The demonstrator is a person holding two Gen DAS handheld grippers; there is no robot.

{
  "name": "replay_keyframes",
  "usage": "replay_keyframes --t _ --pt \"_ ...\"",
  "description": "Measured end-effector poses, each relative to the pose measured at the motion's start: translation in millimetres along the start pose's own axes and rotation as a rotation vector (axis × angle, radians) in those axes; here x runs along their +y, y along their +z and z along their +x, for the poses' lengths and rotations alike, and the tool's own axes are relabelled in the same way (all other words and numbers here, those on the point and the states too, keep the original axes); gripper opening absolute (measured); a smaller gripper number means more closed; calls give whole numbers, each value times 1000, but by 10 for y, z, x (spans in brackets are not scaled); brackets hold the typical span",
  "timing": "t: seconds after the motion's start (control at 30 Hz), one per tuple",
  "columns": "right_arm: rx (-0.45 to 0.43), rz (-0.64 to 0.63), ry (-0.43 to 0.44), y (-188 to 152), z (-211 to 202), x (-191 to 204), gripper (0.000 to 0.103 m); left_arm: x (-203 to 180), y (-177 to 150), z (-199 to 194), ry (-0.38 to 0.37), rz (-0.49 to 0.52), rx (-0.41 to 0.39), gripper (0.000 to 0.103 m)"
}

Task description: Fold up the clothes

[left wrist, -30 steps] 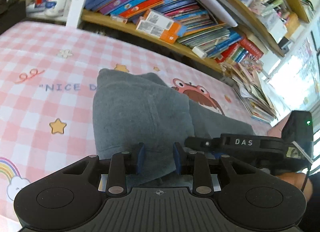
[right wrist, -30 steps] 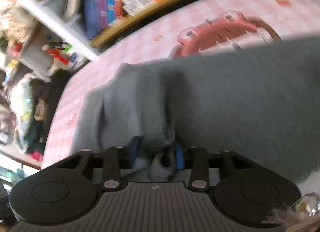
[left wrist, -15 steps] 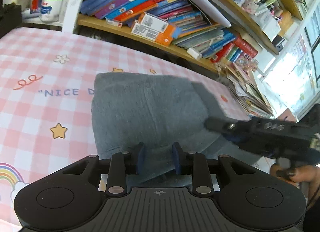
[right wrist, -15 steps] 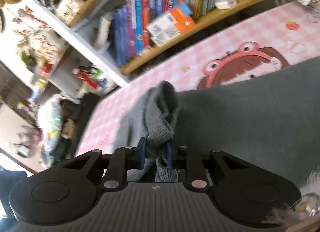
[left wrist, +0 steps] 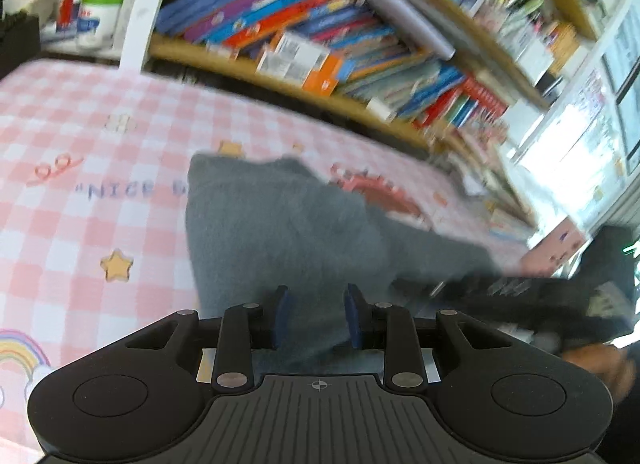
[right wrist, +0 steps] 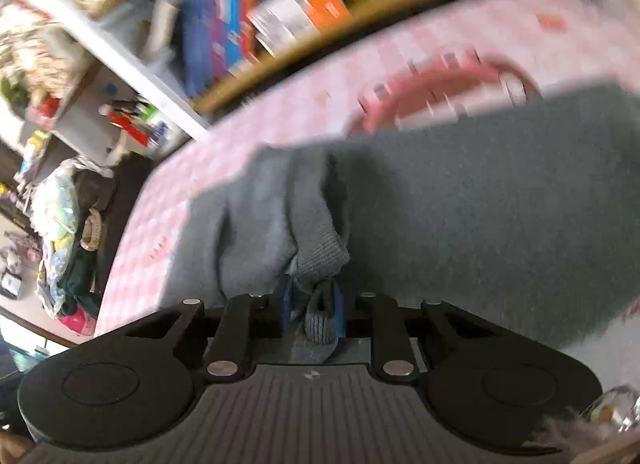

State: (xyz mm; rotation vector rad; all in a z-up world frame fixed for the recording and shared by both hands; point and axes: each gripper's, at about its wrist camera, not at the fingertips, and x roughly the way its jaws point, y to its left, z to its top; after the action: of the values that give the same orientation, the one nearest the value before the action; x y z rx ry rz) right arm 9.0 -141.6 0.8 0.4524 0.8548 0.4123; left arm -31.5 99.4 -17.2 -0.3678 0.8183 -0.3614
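Sweater cuff [right wrist: 320, 252] between right fingers [right wrist: 338, 310]

Grey knit garment [left wrist: 280, 232], partly folded on pink checked cloth.
Soft, thick fabric, lying mostly flat; one ribbed cuff end [right wrist: 320, 252] lifted and bunched into a ridge, pinched at its tip. Far edge overlaps a red cartoon print.

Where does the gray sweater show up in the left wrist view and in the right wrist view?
Left wrist view: gray sweater lies centre frame on the pink checkered cloth, ahead of the open left gripper.
Right wrist view: it fills centre and right, a ribbed edge pinched in the right gripper.
Shared landmark: the orange box on the bookshelf.
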Motion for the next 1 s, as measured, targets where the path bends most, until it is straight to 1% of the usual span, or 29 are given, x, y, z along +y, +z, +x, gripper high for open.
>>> replay_keyframes --t 0.07,0.1,0.17,0.2,0.23,0.27,0.33,0.47,0.53,0.63,0.7,0.73,0.77,0.8,0.9,1.0 --pt "-38 -62 4 -5 -50 94 18 18 -9 18 -2 -2 5 27" --pt "-31 -78 -17 -15 -24 102 18 27 -12 26 -3 -4 7 27" --pt "29 -76 -87 -47 104 46 18 30 -25 55 -10 -1 20 27" --pt "68 -52 -114 -70 172 -16 21 21 -38 69 -11 5 27 27" --pt "81 -27 -117 -85 198 -70 24 7 -46 73 -8 15 30 28" --pt "77 -18 -113 -83 185 -88 25 -8 -46 61 -6 23 27 28" --pt "63 -16 -110 -64 139 -84 32 -24 -33 17 -7 28 13 28" --pt "35 -34 -113 -62 44 -30 35 -46 2 -103 -8 24 -38 29" --pt "21 -44 -121 -62 -6 7 39 -70 24 -152 -7 29 -61 29" --pt "-7 -63 -143 -52 -86 76 47 -123 46 -208 -2 51 -83 33" --pt "-33 -85 -165 -60 -152 115 52 -161 55 -232 2 75 -94 39" --pt "-46 -97 -177 -66 -187 134 55 -179 60 -242 5 89 -97 43" --pt "-60 -109 -189 -72 -222 152 57 -193 64 -248 8 100 -100 45" --pt "-74 -120 -204 -77 -256 169 61 -204 69 -249 9 111 -101 45" --pt "-108 -144 -248 -96 -337 200 67 -222 74 -251 5 128 -100 45" --pt "-121 -136 -279 -123 -384 193 69 -223 75 -251 1 138 -96 46"
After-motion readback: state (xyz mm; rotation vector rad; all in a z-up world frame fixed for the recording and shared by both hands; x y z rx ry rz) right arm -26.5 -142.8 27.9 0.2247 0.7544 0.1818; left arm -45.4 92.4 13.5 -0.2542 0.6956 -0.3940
